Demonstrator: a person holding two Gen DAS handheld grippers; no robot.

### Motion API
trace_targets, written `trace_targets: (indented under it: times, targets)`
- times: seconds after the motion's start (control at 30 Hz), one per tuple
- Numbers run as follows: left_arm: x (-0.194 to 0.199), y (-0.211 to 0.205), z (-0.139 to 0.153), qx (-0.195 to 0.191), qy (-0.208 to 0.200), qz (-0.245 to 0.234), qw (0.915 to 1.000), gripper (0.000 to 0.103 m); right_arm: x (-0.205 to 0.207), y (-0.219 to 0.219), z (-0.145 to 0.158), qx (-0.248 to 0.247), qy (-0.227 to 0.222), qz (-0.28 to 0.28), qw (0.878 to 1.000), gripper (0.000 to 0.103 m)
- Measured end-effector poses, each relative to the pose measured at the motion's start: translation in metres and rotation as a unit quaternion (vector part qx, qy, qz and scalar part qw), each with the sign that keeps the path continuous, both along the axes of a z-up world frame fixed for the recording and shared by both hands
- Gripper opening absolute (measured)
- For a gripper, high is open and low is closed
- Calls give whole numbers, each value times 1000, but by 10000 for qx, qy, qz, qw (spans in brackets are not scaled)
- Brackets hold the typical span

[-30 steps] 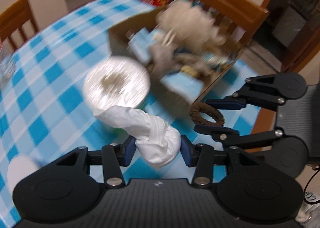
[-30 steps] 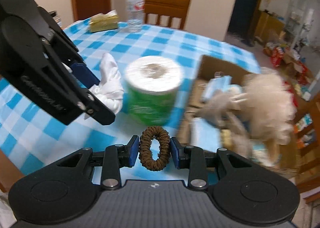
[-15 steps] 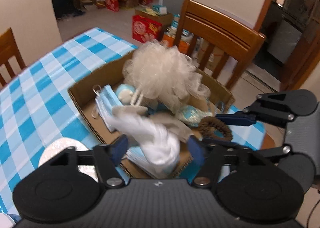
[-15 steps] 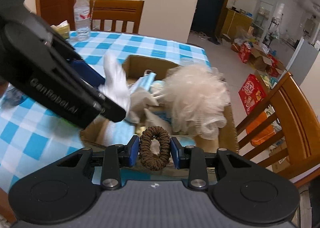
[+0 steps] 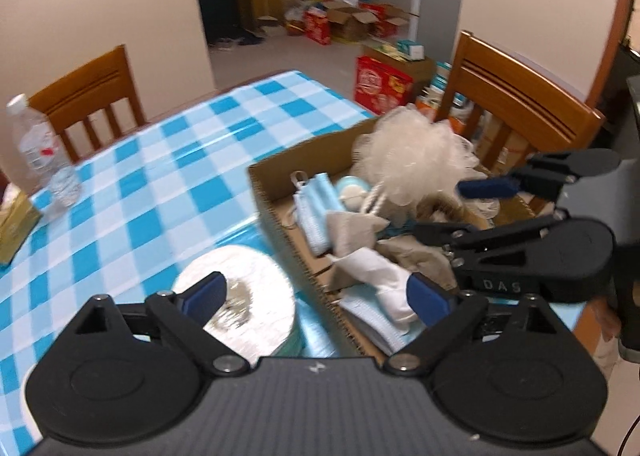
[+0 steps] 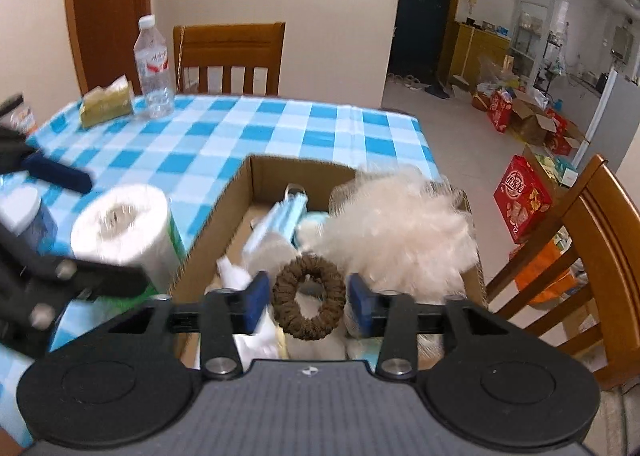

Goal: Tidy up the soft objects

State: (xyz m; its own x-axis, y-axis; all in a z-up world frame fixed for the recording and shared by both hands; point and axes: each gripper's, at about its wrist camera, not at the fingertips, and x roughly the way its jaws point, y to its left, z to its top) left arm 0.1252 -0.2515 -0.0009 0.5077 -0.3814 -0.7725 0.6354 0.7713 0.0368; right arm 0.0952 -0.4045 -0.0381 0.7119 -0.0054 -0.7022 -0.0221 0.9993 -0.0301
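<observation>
An open cardboard box (image 5: 280, 192) (image 6: 224, 216) on the checked table holds a cream mesh loofah (image 5: 412, 160) (image 6: 400, 232), blue face masks (image 5: 316, 212) (image 6: 280, 220) and grey cloths. My left gripper (image 5: 318, 294) (image 6: 116, 230) hangs over the box's near corner with its jaws opening wide. The white cloth (image 5: 380, 276) (image 6: 232, 272) lies in the box beside the right-hand pad, not pinched. My right gripper (image 6: 308, 302) (image 5: 440, 210) is over the box, jaws opening. The brown scrunchie (image 6: 310, 298) sits between its pads with a small gap on each side.
A toilet roll (image 5: 240, 296) (image 6: 120, 232) stands just left of the box. A water bottle (image 6: 154, 64) (image 5: 32, 144) and a tissue pack (image 6: 106, 100) sit at the table's far side. Wooden chairs (image 5: 520, 104) (image 6: 580, 248) ring the table.
Both grippers swung from above the table to above the box. The left jaws spread and let the white cloth go. The right jaws parted from the scrunchie.
</observation>
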Motion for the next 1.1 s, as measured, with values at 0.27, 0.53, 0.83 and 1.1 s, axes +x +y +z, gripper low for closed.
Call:
trace_targets:
  times: [0.27, 0.53, 0.83, 1.1]
  targets:
    - [-15, 31, 4, -94, -56, 136, 9998, 99, -15, 18, 20, 413, -26, -657, 9970, 103]
    - [-37, 57, 14, 20, -18, 288, 9996, 99, -57, 45, 32, 460, 830, -1741, 9802, 103]
    - [-54, 78, 29, 20, 56, 308, 9995, 100, -96, 80, 47, 458, 1150, -2432, 9620, 103]
    - [-62, 92, 37, 5, -3, 337, 9994, 100, -109, 96, 55, 470, 1131, -2510, 9602, 103]
